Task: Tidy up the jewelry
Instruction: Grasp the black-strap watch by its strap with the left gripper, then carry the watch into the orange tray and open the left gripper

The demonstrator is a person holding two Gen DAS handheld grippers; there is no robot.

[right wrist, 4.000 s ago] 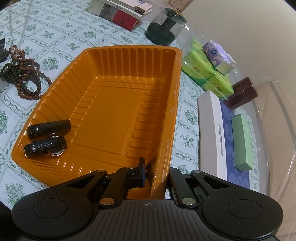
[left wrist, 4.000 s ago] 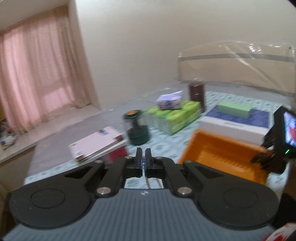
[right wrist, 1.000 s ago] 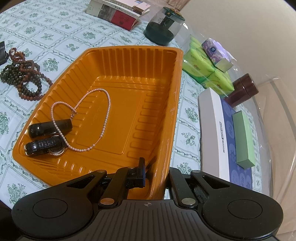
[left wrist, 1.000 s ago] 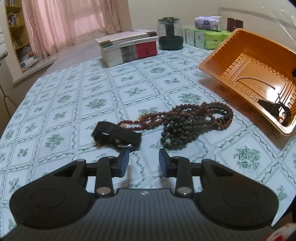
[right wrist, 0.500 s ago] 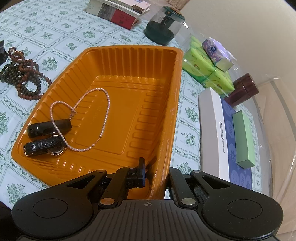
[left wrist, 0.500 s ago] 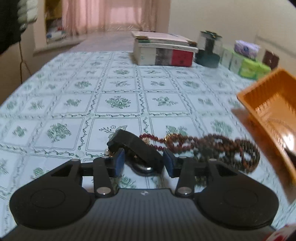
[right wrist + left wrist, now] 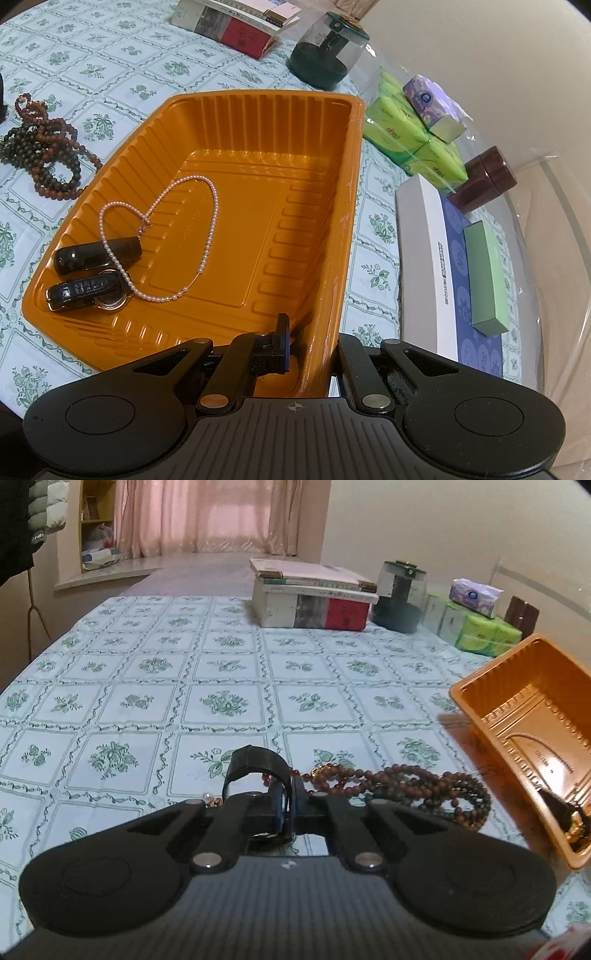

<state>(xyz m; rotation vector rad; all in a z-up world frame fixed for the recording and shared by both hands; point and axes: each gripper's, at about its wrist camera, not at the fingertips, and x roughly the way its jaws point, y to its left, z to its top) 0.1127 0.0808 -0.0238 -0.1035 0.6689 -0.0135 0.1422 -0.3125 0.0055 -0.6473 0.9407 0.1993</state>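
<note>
My left gripper (image 7: 290, 805) is shut on the strap of a black watch (image 7: 255, 762), whose loop sticks up above the jaws just over the tablecloth. A pile of brown and dark bead strands (image 7: 406, 786) lies right of it, also visible as bead strands (image 7: 48, 162) in the right wrist view. My right gripper (image 7: 308, 347) is shut on the near wall of the orange tray (image 7: 258, 96), one finger inside and the other hidden outside. In the tray lie a pearl necklace (image 7: 212, 214), a black watch (image 7: 85, 290) and a dark oblong piece (image 7: 96, 254).
A stack of books (image 7: 314, 594) and a dark glass jar (image 7: 399, 598) stand at the table's far side. Green tissue packs (image 7: 484, 635), a brown jar (image 7: 487, 181) and a white and blue box (image 7: 443, 266) with a green box (image 7: 487, 277) on it lie beyond the tray.
My left gripper moved up to the black watch on the cloth, closed on its strap and rolled a little. The right gripper and the tray have not moved.
</note>
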